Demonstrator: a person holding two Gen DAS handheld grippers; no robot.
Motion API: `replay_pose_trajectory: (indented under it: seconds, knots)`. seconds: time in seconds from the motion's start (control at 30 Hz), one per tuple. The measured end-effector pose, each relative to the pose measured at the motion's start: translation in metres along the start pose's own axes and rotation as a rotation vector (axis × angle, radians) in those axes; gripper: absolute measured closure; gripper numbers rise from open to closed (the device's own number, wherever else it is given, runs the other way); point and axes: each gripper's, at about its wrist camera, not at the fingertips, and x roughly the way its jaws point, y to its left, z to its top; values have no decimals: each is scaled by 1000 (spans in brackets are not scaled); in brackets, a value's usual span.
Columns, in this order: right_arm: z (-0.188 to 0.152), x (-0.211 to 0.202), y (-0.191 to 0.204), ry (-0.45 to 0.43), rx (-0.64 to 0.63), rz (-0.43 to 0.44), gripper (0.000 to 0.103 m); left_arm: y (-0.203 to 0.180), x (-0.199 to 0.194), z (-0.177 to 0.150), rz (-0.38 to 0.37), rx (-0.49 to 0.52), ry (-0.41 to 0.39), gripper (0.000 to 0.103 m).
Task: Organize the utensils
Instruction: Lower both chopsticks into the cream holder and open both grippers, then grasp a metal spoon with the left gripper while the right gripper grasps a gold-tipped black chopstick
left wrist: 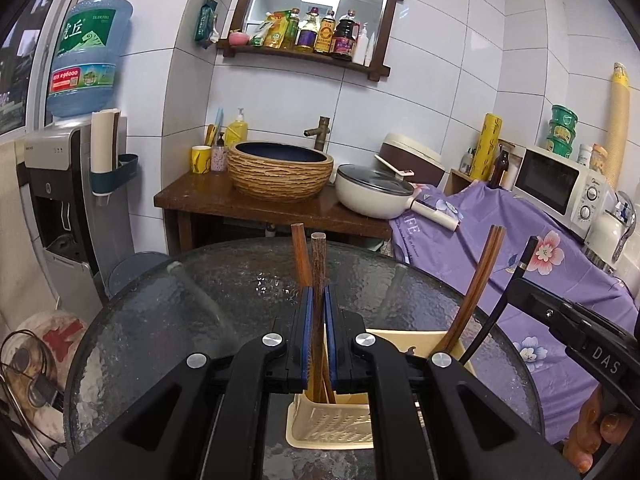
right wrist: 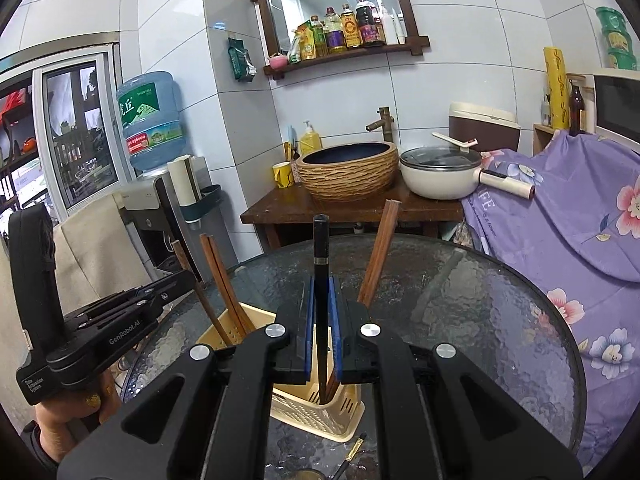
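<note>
The left gripper (left wrist: 319, 304) has its blue-padded fingers (left wrist: 307, 320) pinching a reddish-brown wooden chopstick (left wrist: 319, 280), whose lower end drops into the cream perforated plastic utensil basket (left wrist: 332, 428) just below the fingertips. A second brown chopstick (left wrist: 301, 256) stands just left of it, behind the fingers. The right gripper (right wrist: 321, 308) pinches a black chopstick with a silver band (right wrist: 320, 240) the same way, its tip reaching down into the same basket. A pair of brown chopsticks (right wrist: 378, 248) leans out of the basket to the right of those fingers, and another pair (right wrist: 222, 280) leans to their left.

The basket sits on a round dark table of textured glass (left wrist: 168, 312) that spreads out ahead of both pairs of fingers. Beyond the table's far edge stands a dark wooden counter (left wrist: 192, 196) bearing a woven-patterned round basin (left wrist: 280, 176) and a cream lidded pan (left wrist: 372, 196). To the right, a purple floral cloth (left wrist: 560, 276) drapes over furniture below a white microwave (left wrist: 556, 184). To the left stands a water dispenser with a blue bottle (left wrist: 86, 56). White tiles cover the walls, and a dark-framed shelf (left wrist: 308, 24) of bottles hangs above the basin.
</note>
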Motion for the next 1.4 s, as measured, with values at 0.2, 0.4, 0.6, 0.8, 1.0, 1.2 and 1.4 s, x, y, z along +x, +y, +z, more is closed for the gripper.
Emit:
replay_pose_trajectory:
  seconds: [0.2,0.4,0.6,0.8,1.0,1.2,1.4]
  knots:
    - [0,4,-9,-6,22,-21,95,1,0,1,-3,0,4,96]
    - [-3,-1,-11,-30,-8,-30,80,1,-11,0,-14,5,-43,44]
    - [-11,-17,-15,-54,14,-26,60,-8,-37,-13,-23,58,-84,20]
    - [-42,-32,-11,7,-27,-44,59,-4,-57,-41,-6,79,-54,9]
    - [-97,-22,-8,177,-69,-84,60,-1,-56,-89,5,89,85,9]
    - [-152,-13,-16,316,-31,-87,60,-2,-53,-151,22,145,236,11]
    - [-180,-12,-26,370,7,-107,60,2,-67,-181,-7,129,294,15]
